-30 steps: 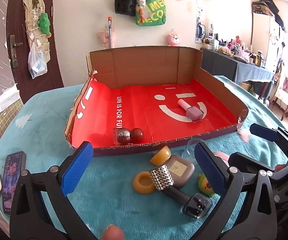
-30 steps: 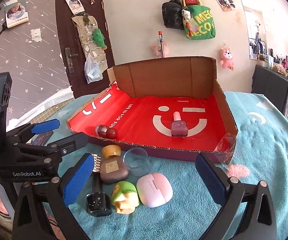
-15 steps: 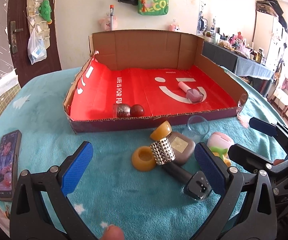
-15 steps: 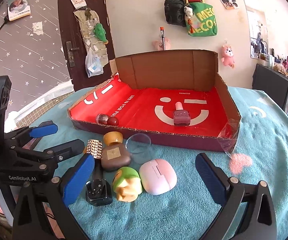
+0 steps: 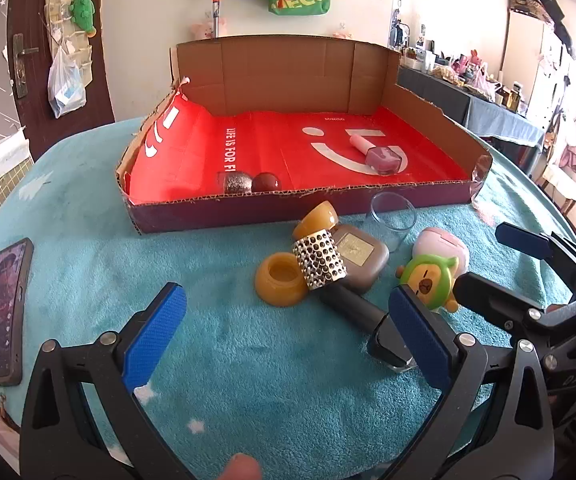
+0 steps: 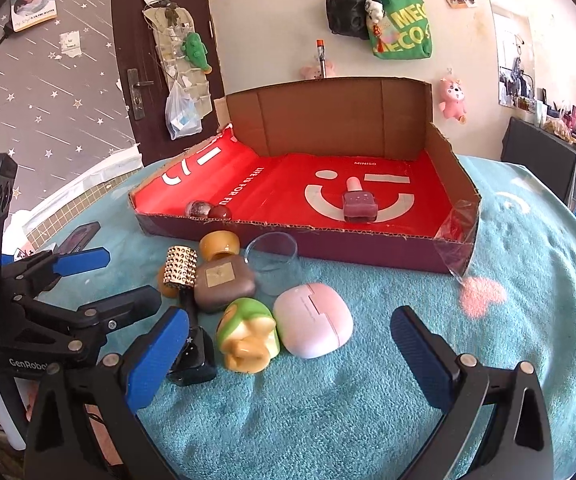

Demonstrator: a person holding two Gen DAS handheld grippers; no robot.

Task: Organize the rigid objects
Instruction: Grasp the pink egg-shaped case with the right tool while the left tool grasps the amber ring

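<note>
A cardboard box (image 5: 248, 208) with a red liner (image 6: 288, 184) stands on the teal cloth. Inside lie a pink nail polish bottle (image 5: 380, 156) (image 6: 358, 204) and a glittery bottle with a dark red cap (image 5: 248, 182) (image 6: 208, 210). In front of the box lie a studded black bottle (image 5: 328, 272) (image 6: 182, 276), a brown compact (image 5: 360, 256) (image 6: 224, 280), amber pieces (image 5: 282, 278), a clear glass (image 5: 392, 214) (image 6: 274, 262), a green toy (image 5: 428, 278) (image 6: 248, 334) and a pink case (image 6: 314, 324). My left gripper (image 5: 288, 340) is open and empty before them. My right gripper (image 6: 288, 356) is open and empty near the toy and case.
A phone (image 5: 4, 312) lies at the cloth's left edge. A door (image 6: 160, 60) and a wall with hanging bags (image 6: 400, 28) stand behind the box. A dark table with clutter (image 5: 468, 100) is at the right.
Both grippers have drawn back and risen, so the box and the loose items sit farther away and lower in view. Nothing was taken hold of.
</note>
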